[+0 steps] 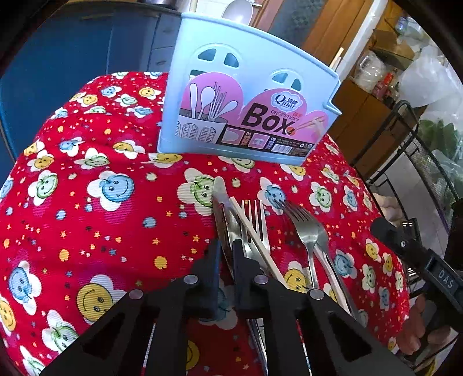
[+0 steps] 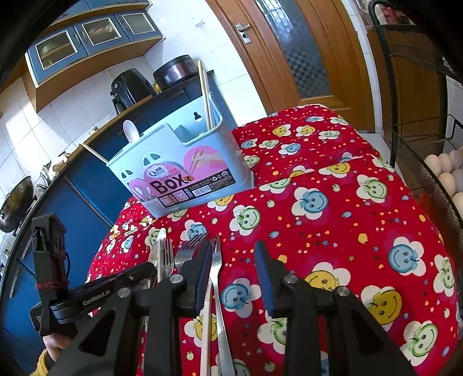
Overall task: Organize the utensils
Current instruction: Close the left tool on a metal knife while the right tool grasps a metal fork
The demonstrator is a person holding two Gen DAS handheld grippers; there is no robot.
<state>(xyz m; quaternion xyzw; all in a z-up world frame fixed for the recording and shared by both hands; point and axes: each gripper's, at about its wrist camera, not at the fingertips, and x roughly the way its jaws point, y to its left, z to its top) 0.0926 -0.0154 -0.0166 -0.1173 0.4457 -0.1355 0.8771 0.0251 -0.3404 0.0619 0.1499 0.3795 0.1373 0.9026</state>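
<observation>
A light blue chopsticks box [image 1: 246,110] stands on the red smiley cloth [image 1: 101,219], holding a white spoon [image 1: 238,11] and chopsticks [image 2: 206,95]. In front of it lie a knife [image 1: 220,199], two forks [image 1: 256,217] [image 1: 306,228] and a pale chopstick [image 1: 246,219]. My left gripper [image 1: 227,243] is down on the cloth, shut on the knife blade. My right gripper [image 2: 233,260] hovers open just right of the pile; a third fork [image 2: 216,260] and a chopstick [image 2: 206,321] lie between its fingers, close to the left pad. The left gripper's tip [image 2: 149,268] shows at the knife [image 2: 158,241].
A black wire rack [image 2: 405,138] with eggs [image 2: 447,173] stands close on the right of the table. Blue cabinets [image 2: 86,185] and a counter with an air fryer [image 2: 130,86] sit behind the box. A wooden door [image 2: 289,52] is at the back. A hand [image 1: 416,326] holds the right gripper.
</observation>
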